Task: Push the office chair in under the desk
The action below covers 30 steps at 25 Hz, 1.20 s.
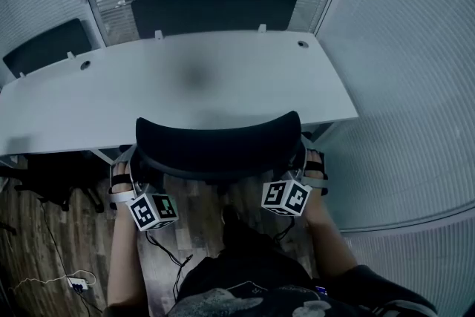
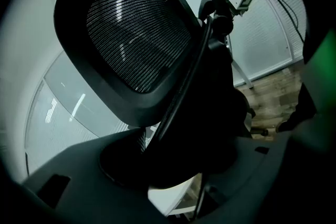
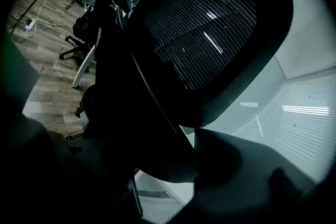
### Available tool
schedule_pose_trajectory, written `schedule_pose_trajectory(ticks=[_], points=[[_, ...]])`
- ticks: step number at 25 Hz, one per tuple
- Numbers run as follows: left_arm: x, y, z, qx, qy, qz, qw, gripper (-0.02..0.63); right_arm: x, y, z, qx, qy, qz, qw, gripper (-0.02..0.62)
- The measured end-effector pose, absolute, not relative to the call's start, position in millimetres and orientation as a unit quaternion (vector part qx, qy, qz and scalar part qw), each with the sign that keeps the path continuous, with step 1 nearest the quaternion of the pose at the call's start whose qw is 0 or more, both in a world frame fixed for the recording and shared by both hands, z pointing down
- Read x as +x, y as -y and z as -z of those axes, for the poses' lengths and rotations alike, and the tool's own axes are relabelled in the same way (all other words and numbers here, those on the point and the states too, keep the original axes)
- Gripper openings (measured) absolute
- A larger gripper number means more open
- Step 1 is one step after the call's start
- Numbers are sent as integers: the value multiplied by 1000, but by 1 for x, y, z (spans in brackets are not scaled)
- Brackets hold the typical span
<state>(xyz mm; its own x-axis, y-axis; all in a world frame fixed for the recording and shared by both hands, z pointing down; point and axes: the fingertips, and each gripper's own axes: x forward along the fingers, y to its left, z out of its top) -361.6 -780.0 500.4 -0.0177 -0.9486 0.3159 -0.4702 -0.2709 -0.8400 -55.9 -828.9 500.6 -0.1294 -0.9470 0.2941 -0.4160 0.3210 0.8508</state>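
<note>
The black mesh-backed office chair (image 1: 219, 141) stands right at the near edge of the white desk (image 1: 185, 85), its backrest top just short of the tabletop. My left gripper (image 1: 133, 168) is at the backrest's left side, and the right gripper (image 1: 303, 163) is at its right side. In the left gripper view the chair's mesh back (image 2: 136, 39) fills the frame, and its dark frame sits between the jaws of the left gripper (image 2: 173, 165). The right gripper view mirrors this: the mesh back (image 3: 205, 34) with its frame between the jaws of the right gripper (image 3: 168, 165). Both look closed on the frame.
Another dark chair (image 1: 211, 11) stands across the desk, and a third chair (image 1: 44, 44) at the far left. Glass walls with blinds enclose the desk behind and to the right. A power strip (image 1: 76, 282) and cables lie on the wood floor at lower left.
</note>
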Motion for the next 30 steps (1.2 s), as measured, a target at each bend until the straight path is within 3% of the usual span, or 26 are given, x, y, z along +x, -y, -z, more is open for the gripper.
schedule_pose_trajectory(ticks=[18, 30], points=[[-360, 776, -507, -659, -532, 488, 212, 279, -49, 821, -503, 507, 676, 285, 454, 298], [-353, 716, -488, -680, -569, 430, 168, 279, -32, 749, -488, 540, 703, 229, 402, 298]])
